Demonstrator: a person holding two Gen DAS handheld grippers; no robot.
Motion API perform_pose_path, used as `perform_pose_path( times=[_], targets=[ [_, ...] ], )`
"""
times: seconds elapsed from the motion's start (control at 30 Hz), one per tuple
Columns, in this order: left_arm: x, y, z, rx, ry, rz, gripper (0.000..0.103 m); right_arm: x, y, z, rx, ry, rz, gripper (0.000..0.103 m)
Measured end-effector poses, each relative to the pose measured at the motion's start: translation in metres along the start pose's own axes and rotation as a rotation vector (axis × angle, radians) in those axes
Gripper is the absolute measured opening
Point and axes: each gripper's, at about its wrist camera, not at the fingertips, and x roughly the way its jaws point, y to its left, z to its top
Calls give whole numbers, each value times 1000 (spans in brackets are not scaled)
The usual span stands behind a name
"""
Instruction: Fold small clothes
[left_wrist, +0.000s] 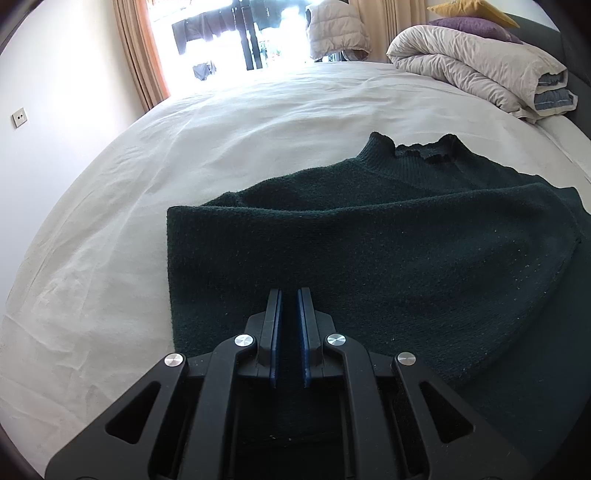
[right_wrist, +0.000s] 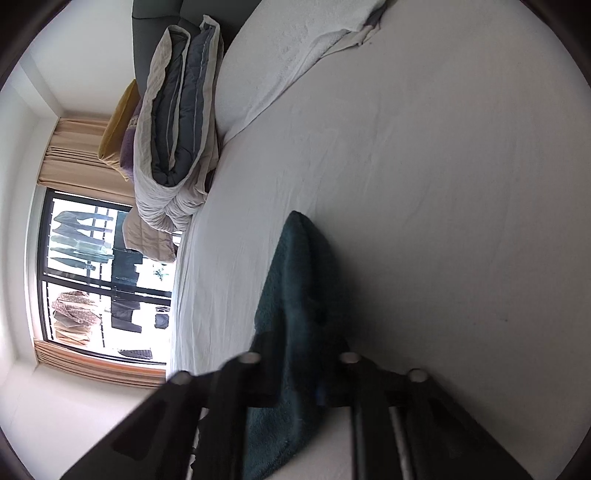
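Dark green knit sweater (left_wrist: 369, 240) lies folded on bed.

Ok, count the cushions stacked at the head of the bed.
2: a yellow cushion on top, a purple cushion under it, both above the folded duvet. Others may be hidden.

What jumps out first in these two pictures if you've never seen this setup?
A dark green sweater spread on a white bed, its collar pointing away, fills the left view. Black gripper fingers jut in from below, and the right gripper grips a fold of it. A rolled duvet sits behind.
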Motion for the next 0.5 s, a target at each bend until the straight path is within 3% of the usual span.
perform_pose_path(
  times=[0.13,0.27,0.37,0.5],
  targets=[
    [-2,7,-1,-29,-2,-36,8,-7,41,-16,-139,-26,-34,9],
    [-3,13,0,-63,0,-75,8,-5,116,-54,-338,-15,-28,9],
    [-6,21,2,-106,-7,-117,8,1,186,-108,-515,19,17,9],
    [-16,47,3,-253,-28,-269,8,14,273,-212,-771,77,89,8]
  ],
)
